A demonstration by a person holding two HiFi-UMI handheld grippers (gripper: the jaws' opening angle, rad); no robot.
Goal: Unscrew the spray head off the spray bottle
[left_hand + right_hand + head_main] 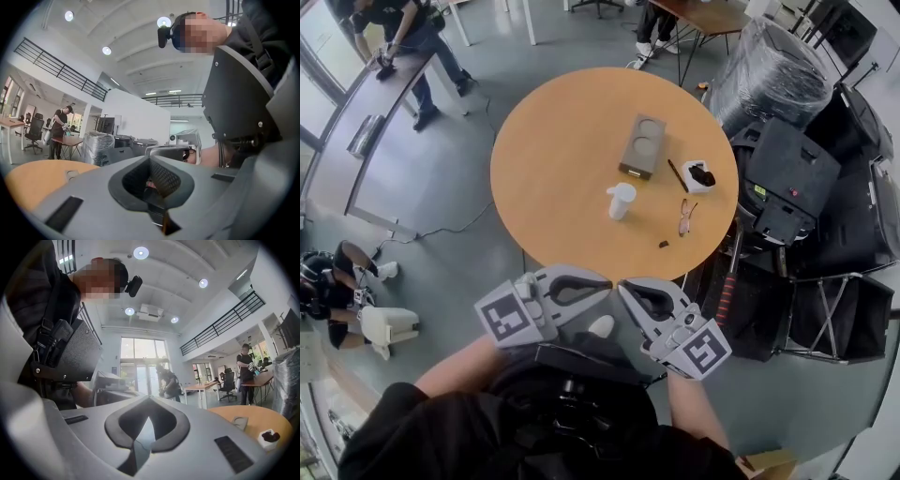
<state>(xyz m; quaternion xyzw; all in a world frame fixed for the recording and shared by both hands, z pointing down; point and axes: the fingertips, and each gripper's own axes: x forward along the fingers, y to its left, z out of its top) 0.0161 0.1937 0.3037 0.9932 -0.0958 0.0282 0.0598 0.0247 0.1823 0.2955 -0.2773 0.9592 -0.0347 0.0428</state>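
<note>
The white spray bottle (621,201) stands upright on the round wooden table (553,159), a little right of its middle, with its spray head on top. Both grippers are off the table, held close to the person's body beyond its near edge. My left gripper (605,283) and my right gripper (624,289) point at each other, tips almost meeting. Both are shut with nothing between the jaws. In the left gripper view the left gripper (151,159) shows closed jaws; in the right gripper view the right gripper (149,400) does too. The bottle is apart from both.
On the table lie a grey two-hole cup tray (643,145), a dark pen (677,175), a small white holder with a black thing in it (699,175), glasses (686,217) and a small dark bit (664,244). Black wrapped equipment (769,80) crowds the right side. A person (403,28) stands at a far desk.
</note>
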